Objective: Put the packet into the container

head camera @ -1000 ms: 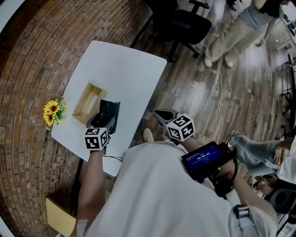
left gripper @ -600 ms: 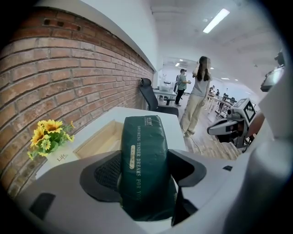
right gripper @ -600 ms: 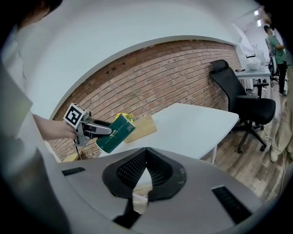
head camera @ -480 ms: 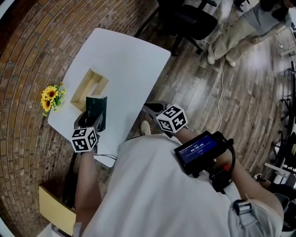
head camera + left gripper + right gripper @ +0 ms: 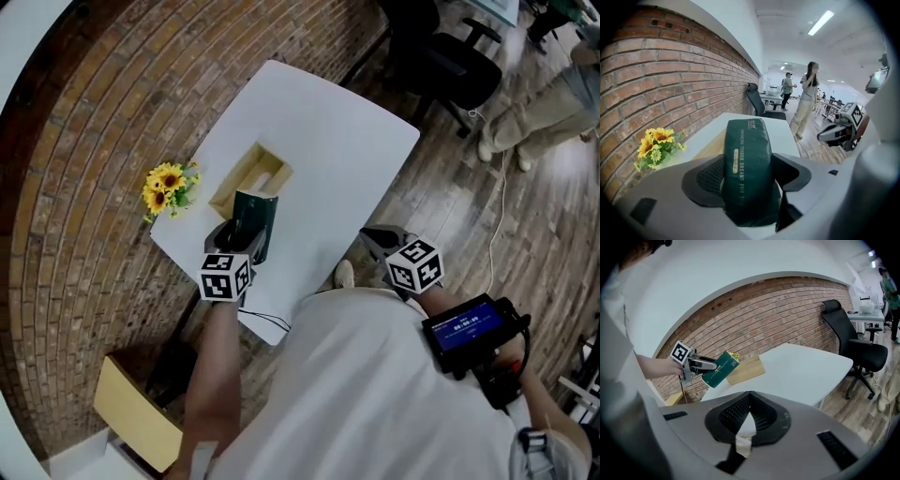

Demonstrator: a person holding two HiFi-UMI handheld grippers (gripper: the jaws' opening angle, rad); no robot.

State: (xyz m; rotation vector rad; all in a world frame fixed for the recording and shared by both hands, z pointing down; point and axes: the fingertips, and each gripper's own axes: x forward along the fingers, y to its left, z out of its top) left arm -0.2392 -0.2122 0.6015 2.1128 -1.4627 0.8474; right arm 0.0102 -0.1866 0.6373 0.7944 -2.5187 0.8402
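left gripper's [image 5: 246, 239] fingers [image 5: 710, 178] are clamping the tissue packet [image 5: 253, 208] near the wooden container [image 5: 234, 178] for insertion; right gripper [image 5: 749, 401] is resting closed, empty.

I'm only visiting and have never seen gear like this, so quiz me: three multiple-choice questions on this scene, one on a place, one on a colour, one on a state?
1. Where are the flowers, relative to the container?
A. Inside it
B. On top of it
C. Beside it, on the table

2. What colour is the packet?
A. Dark green
B. Red
C. White

3. The left gripper is:
A. Open and empty
B. Shut on the packet
C. Lying on the table

Answers:
1 C: they stand at the table's edge next to the container.
2 A: its wrapper is dark green with pale print.
3 B: the packet is clamped between its jaws.
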